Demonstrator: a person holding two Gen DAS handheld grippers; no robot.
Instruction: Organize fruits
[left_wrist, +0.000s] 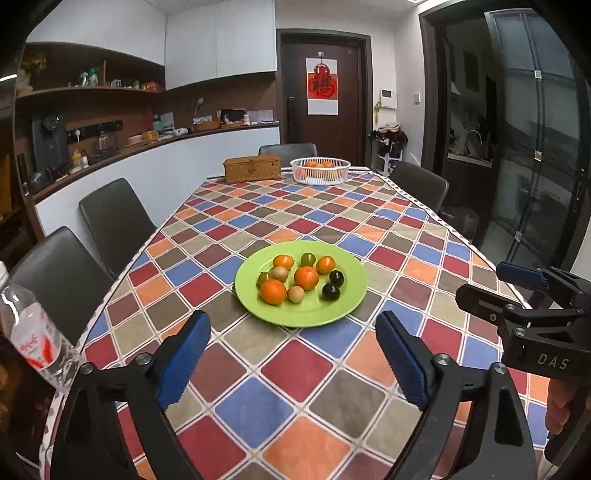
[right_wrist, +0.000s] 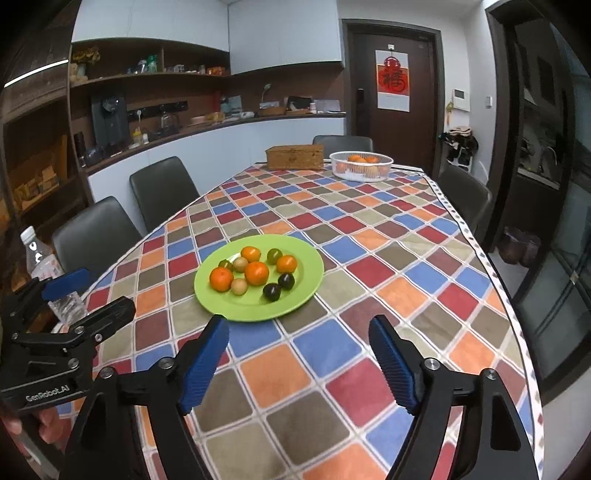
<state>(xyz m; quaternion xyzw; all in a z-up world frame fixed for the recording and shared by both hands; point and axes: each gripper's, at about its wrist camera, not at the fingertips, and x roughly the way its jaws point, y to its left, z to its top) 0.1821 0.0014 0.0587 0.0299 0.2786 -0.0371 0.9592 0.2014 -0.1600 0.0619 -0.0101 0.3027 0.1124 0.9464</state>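
Setting: dining room with dark chairs round a table (left_wrist: 424, 229) under a chequered cloth; we work from its near end.
Left gripper (left_wrist: 291, 354): we hold it above the near cloth, blue pads spread wide with nothing between them, aimed at the plate.
Right gripper (right_wrist: 299, 354): same posture, jaws wide apart and empty, level with its partner; it also shows at the right edge of the left view.
Hands: we glimpse only fingers (right_wrist: 48, 421) behind the left tool's handle; wrists look level, tools tilted slightly down.
Green plate (left_wrist: 343, 299): just ahead of both tools, near the table's middle, within easy reach of either one.
Fruits (left_wrist: 306, 277): nine on the plate, loosely by kind: four orange, two dark, two green, two pale brown; most sit apart.
White basket (left_wrist: 320, 177): far end, holding more oranges.
Wicker box (left_wrist: 252, 168): beside the basket, lid shut.
Water bottle (left_wrist: 37, 332): left table edge, clear of the work.
Reading: we judge the plate either a mixed lot awaiting sorting or a finished grouping; both fit.
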